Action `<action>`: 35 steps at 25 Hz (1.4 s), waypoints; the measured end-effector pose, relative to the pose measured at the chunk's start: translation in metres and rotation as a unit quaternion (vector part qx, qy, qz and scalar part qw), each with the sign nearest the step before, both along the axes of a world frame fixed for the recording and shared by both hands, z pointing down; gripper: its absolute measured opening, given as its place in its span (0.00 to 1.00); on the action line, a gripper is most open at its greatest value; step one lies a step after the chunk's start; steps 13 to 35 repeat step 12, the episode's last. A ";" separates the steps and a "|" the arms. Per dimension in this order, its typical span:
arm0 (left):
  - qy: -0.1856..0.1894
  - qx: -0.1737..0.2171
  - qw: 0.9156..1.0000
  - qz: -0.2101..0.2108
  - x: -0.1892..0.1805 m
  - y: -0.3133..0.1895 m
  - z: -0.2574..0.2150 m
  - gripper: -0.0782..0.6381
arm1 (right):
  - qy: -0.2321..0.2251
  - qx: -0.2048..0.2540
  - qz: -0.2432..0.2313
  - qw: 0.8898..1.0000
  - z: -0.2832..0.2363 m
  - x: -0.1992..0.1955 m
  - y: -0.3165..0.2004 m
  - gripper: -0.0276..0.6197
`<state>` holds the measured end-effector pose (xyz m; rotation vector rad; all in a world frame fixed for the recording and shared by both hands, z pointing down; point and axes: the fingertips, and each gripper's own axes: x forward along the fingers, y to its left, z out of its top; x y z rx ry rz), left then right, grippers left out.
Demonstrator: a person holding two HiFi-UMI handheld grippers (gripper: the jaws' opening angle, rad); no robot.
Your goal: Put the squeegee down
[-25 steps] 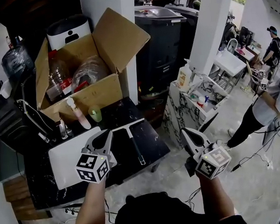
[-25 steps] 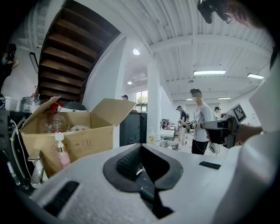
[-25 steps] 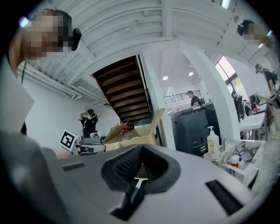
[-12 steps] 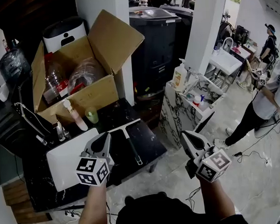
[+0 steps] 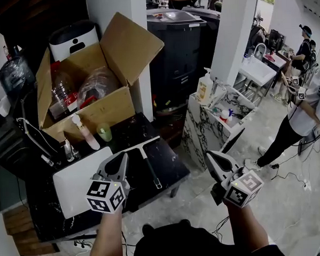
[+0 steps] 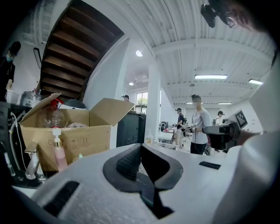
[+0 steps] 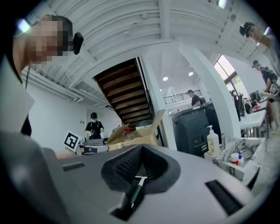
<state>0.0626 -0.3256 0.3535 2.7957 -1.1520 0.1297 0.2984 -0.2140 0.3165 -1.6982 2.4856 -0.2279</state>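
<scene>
The two jaws of the left gripper (image 6: 139, 153) are pressed together along a straight seam, and nothing is between them. The jaws of the right gripper (image 7: 141, 153) are closed in the same way and hold nothing. Through the dark notch below them a thin green handle with a white top can be seen, lying further away.

In the head view both grippers are held in the air at the near side. The left one is above the near edge of the dark marble table (image 5: 171, 157) and the right one is beside the table, over the floor. The squeegee (image 5: 151, 165) lies flat on this table, just to the right of the left gripper and apart from it. Its blade is at the far end and its handle points toward the person. To the left of it lies a white board (image 5: 74, 183).

Behind these stands an open cardboard box (image 5: 95, 111) with its flaps raised. Inside it are a clear plastic bottle (image 5: 62, 92) with red on it and some crumpled clear plastic (image 5: 99, 78). In front of the box stand a pink pump bottle (image 5: 87, 135) and a small green bottle (image 5: 104, 133). On the right, a marble-patterned counter (image 5: 199, 133) carries a soap bottle (image 5: 205, 88)
</scene>
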 end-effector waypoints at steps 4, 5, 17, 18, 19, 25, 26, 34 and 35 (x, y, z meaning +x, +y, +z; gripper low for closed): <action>0.000 -0.006 1.000 0.009 0.007 0.004 0.005 0.12 | -0.024 -0.011 -0.005 1.000 0.008 0.002 0.003 0.05; -0.001 -0.007 1.000 0.010 0.008 0.005 0.006 0.12 | -0.026 -0.016 -0.005 1.000 0.011 0.003 0.005 0.05; -0.001 -0.004 1.000 0.009 0.011 0.011 0.009 0.12 | -0.013 -0.021 0.012 1.000 0.015 0.016 0.016 0.05; -0.001 -0.004 1.000 0.009 0.011 0.011 0.009 0.12 | -0.013 -0.021 0.012 1.000 0.015 0.016 0.016 0.05; -0.001 -0.004 1.000 0.009 0.011 0.011 0.009 0.12 | -0.013 -0.021 0.012 1.000 0.015 0.016 0.016 0.05; -0.001 -0.004 1.000 0.009 0.011 0.011 0.009 0.12 | -0.013 -0.021 0.012 1.000 0.015 0.016 0.016 0.05; -0.001 -0.004 1.000 0.009 0.011 0.011 0.009 0.12 | -0.013 -0.021 0.012 1.000 0.015 0.016 0.016 0.05; -0.001 -0.004 1.000 0.009 0.011 0.011 0.009 0.12 | -0.013 -0.021 0.012 1.000 0.015 0.016 0.016 0.05; -0.001 -0.004 1.000 0.009 0.011 0.011 0.009 0.12 | -0.013 -0.021 0.012 1.000 0.015 0.016 0.016 0.05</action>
